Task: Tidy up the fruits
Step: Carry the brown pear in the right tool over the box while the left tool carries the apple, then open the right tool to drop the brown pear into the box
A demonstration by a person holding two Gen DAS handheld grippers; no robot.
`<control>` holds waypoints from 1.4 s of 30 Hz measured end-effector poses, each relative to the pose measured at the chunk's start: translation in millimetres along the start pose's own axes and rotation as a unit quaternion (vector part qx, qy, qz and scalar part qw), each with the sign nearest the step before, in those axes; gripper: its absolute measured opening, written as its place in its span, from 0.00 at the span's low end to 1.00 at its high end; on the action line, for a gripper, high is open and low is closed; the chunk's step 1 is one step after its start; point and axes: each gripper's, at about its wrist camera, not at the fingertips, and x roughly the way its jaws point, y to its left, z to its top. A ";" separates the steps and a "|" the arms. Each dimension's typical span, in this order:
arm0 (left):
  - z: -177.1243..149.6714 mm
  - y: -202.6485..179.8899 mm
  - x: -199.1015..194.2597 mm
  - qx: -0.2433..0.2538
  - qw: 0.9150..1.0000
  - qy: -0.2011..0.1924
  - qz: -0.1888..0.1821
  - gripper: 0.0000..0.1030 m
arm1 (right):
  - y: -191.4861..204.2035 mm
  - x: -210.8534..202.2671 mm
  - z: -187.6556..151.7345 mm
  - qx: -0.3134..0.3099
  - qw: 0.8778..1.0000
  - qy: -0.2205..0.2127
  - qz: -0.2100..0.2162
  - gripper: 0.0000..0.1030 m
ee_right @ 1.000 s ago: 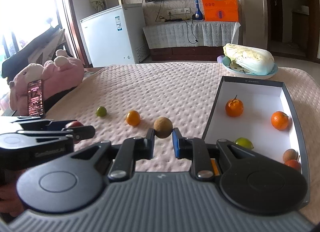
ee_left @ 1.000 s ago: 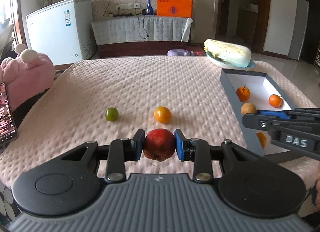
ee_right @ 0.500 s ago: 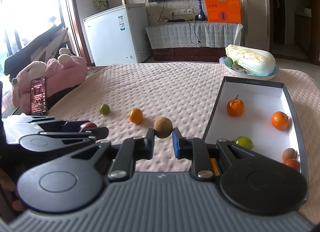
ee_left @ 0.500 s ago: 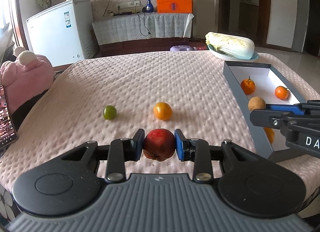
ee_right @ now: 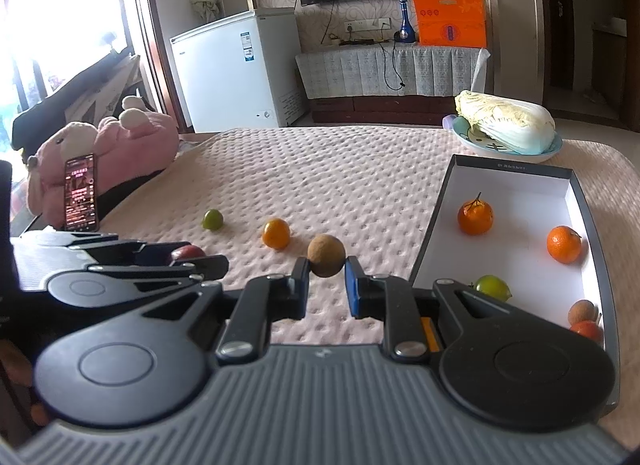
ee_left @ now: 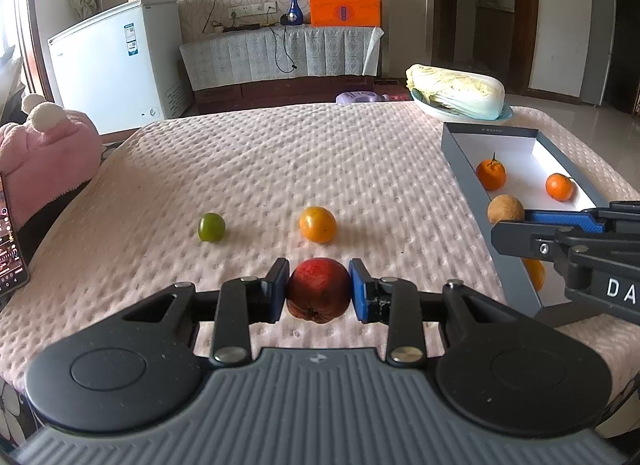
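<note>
Already the box [ee_right: 516,225] on the pink bedspread [ee_left: 320,161] holds several fruits: oranges, a green one, small brown ones. Outside it lie an orange [ee_left: 318,224] and a lime [ee_left: 211,227]. The left gripper [ee_left: 319,291] clamps a red fruit [ee_left: 319,291]; the right gripper [ee_right: 327,277] pinches a brown fruit [ee_right: 326,249], both short of the box. On the right gripper's side, "DA" is legible.
</note>
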 end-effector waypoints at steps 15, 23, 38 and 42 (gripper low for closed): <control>0.1 -15.4 3.5 0.011 1.000 0.004 -0.010 0.37 | -16.0 -10.7 -0.5 0.012 1.000 -0.001 -0.015 0.21; 3.5 -35.2 -2.1 0.011 0.999 -0.011 -0.045 0.37 | -46.2 -29.7 -0.6 0.041 0.998 -0.018 -0.050 0.21; 5.0 -63.1 2.5 0.016 0.996 -0.007 -0.082 0.36 | -110.6 -25.3 -10.6 0.094 0.981 0.014 -0.170 0.22; 4.4 -69.6 1.4 0.024 0.996 -0.011 -0.087 0.36 | -114.5 -26.3 -9.1 0.125 0.981 0.003 -0.148 0.23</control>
